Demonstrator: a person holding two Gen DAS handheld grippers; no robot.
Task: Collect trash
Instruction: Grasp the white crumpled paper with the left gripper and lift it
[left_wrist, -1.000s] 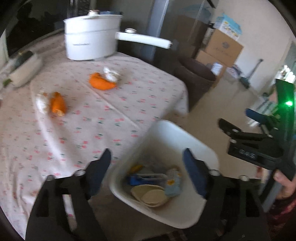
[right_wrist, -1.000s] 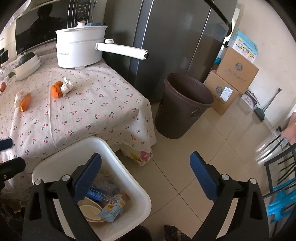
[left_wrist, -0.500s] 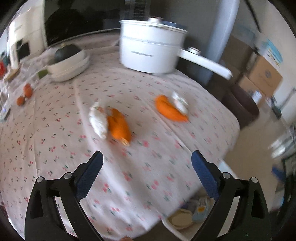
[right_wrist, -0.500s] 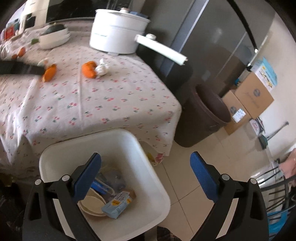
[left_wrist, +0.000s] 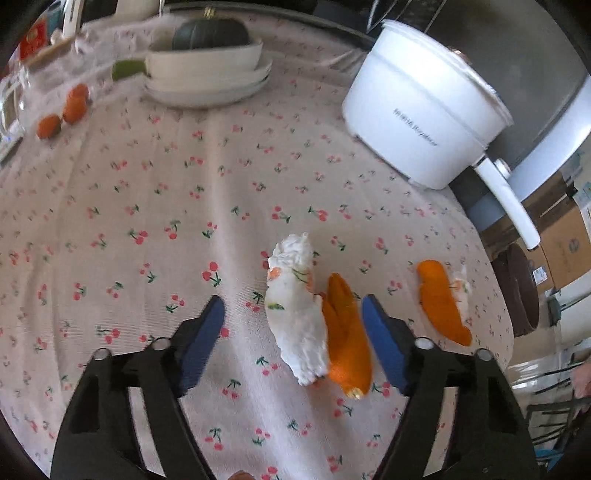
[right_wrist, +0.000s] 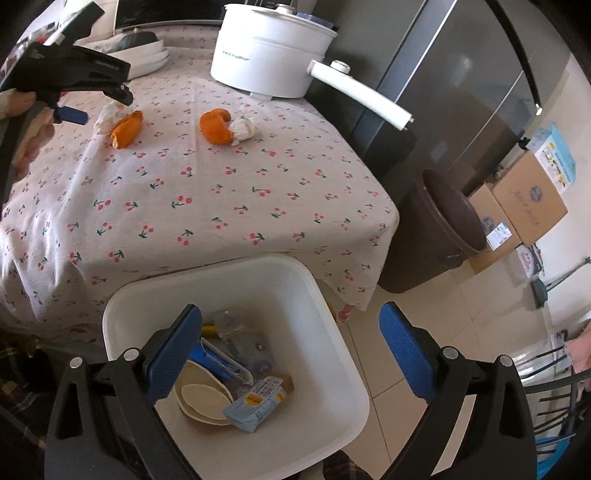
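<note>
A crumpled white tissue (left_wrist: 297, 310) and an orange peel (left_wrist: 347, 339) lie side by side on the cherry-print tablecloth (left_wrist: 147, 206). My left gripper (left_wrist: 293, 332) is open, its blue pads on either side of the pair, low over the cloth. A second orange peel (left_wrist: 441, 306) with a tissue (left_wrist: 460, 286) lies further right. My right gripper (right_wrist: 291, 350) is open and empty above a white bin (right_wrist: 332, 373) holding paper bowls and wrappers beside the table. The right wrist view shows the left gripper (right_wrist: 96, 99) over the first peel (right_wrist: 127, 129).
A white electric pot (left_wrist: 424, 122) with a long handle stands at the back right. A white dish (left_wrist: 207, 74) with a dark squash and small oranges (left_wrist: 62, 114) sit at the back. A brown bucket (right_wrist: 443, 229), cardboard boxes (right_wrist: 524, 210) and a fridge (right_wrist: 461, 74) stand beyond the table.
My left gripper swung from over the bin to the table and came down around the tissue and peel. My right gripper tilted a little towards the table and bin.
</note>
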